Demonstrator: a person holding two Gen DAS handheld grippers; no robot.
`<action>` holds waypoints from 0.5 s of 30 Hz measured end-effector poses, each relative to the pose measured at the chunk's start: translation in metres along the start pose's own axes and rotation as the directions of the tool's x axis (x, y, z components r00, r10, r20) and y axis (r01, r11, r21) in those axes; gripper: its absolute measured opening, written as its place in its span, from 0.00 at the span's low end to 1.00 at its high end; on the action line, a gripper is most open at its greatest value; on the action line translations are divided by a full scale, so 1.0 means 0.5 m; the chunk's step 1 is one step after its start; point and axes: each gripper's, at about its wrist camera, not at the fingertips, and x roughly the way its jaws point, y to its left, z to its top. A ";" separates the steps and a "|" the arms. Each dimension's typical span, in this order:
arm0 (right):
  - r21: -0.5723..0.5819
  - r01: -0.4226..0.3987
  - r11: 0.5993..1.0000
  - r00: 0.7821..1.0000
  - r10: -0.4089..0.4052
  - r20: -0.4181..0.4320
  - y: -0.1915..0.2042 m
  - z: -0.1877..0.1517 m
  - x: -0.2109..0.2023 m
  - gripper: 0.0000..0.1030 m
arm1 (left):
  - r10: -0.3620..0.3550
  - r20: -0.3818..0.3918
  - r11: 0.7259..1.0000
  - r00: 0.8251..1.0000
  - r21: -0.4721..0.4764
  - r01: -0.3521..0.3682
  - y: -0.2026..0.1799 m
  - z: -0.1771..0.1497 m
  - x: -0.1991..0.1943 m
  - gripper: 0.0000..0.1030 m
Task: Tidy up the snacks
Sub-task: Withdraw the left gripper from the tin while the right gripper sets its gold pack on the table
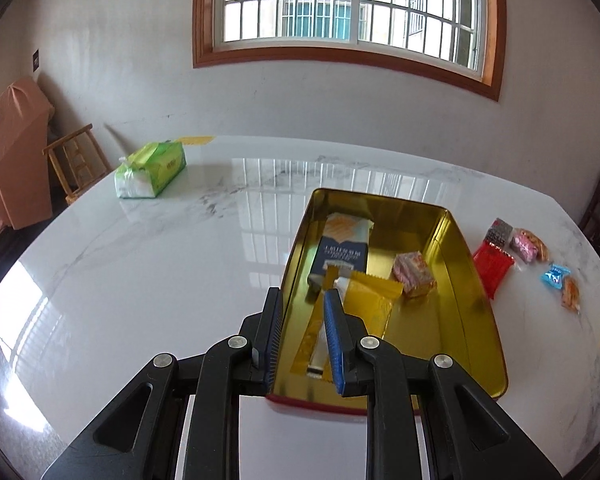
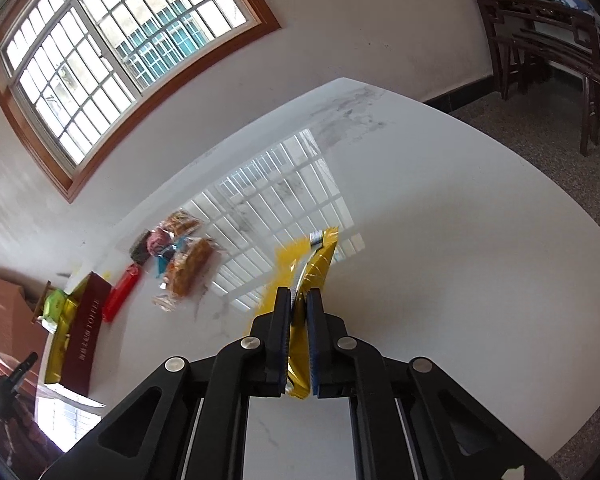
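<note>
Left gripper (image 1: 304, 316), as I hold it, clamps the gold tin's (image 1: 452, 312) wall; right gripper (image 2: 299, 312) pinches a yellow snack packet (image 2: 318, 264).

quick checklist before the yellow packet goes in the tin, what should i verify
1. Right gripper has the yellow packet clamped between its pads: ok.
2. Left gripper is steadying the tin, closed on its near wall: ok.
3. Tin is open, no lid on it: ok.
4. Free room in the tin: ok, bare floor at its right side, beside the blue biscuit pack and pink-orange candy.
5. Clear path from packet to tin: cannot tell, neither view shows both together.
6. Loose snacks still waiting on the table: not ok, several remain.
</note>
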 end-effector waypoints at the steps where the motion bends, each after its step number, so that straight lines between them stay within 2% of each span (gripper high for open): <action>1: -0.002 -0.005 1.000 1.000 0.005 0.002 0.004 0.002 -0.002 0.05 | -0.002 -0.003 1.000 1.000 -0.006 0.002 0.001 -0.005 0.001 0.22; 7: -0.018 -0.018 1.000 1.000 0.018 -0.016 0.024 -0.001 0.007 0.05 | -0.011 -0.027 1.000 1.000 -0.029 0.010 0.006 -0.020 0.008 0.22; 12: -0.023 -0.008 1.000 0.996 0.006 -0.094 0.019 -0.013 0.036 0.10 | -0.012 -0.028 1.000 1.000 -0.009 0.012 -0.003 -0.025 0.007 0.22; 13: -0.025 0.007 1.000 0.995 -0.010 -0.098 0.018 -0.013 0.038 0.17 | -0.011 -0.029 1.000 1.000 -0.005 0.010 -0.005 -0.024 0.008 0.22; 14: -0.021 0.020 1.000 0.994 -0.022 -0.103 0.018 -0.013 0.040 0.30 | -0.011 -0.032 1.000 0.999 -0.002 0.011 -0.007 -0.025 0.008 0.22; 15: -0.004 0.029 1.000 0.991 -0.030 -0.134 0.016 -0.012 0.050 0.68 | -0.013 -0.034 1.000 0.999 -0.002 0.013 -0.008 -0.025 0.009 0.22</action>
